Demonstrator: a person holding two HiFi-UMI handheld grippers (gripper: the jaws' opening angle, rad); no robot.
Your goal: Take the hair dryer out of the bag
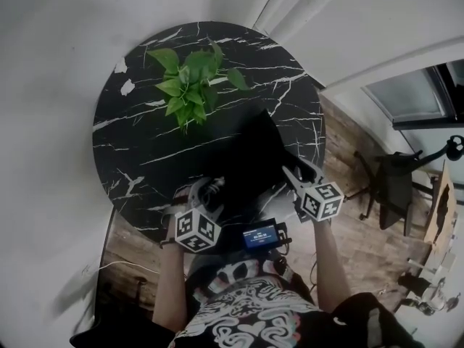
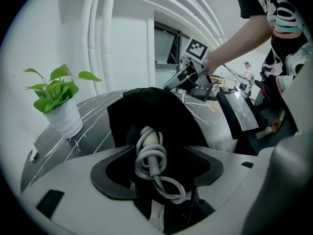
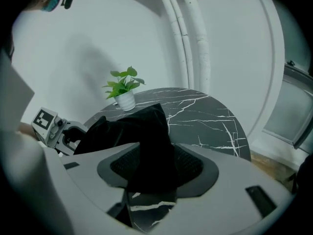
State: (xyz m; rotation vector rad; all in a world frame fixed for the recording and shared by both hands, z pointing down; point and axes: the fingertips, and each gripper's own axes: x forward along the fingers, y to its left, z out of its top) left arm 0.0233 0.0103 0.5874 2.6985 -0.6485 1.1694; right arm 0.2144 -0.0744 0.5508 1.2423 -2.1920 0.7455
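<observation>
Black marble counter [image 1: 138, 151], potted plant [image 1: 190, 78] at the back, and the black bag [image 1: 250, 147] slumps near the front edge, the left gripper [image 1: 206, 194] with jaws spread around the coiled grey hair dryer cord [image 2: 152, 163] at the bag's mouth, the right gripper [image 1: 299, 176] with jaws apart, loose bag cloth between them.

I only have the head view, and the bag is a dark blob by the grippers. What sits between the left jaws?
Observer: A coiled grey cord at the mouth of the black bag; the left gripper has its jaws apart around it.
Reviewer: And the right?
Observer: The right gripper is open too, with a fold of the bag standing between its jaws.
Reviewer: Anything else out?
Observer: Only a pale piece inside the cord's coil; the bag hides the rest.
</observation>
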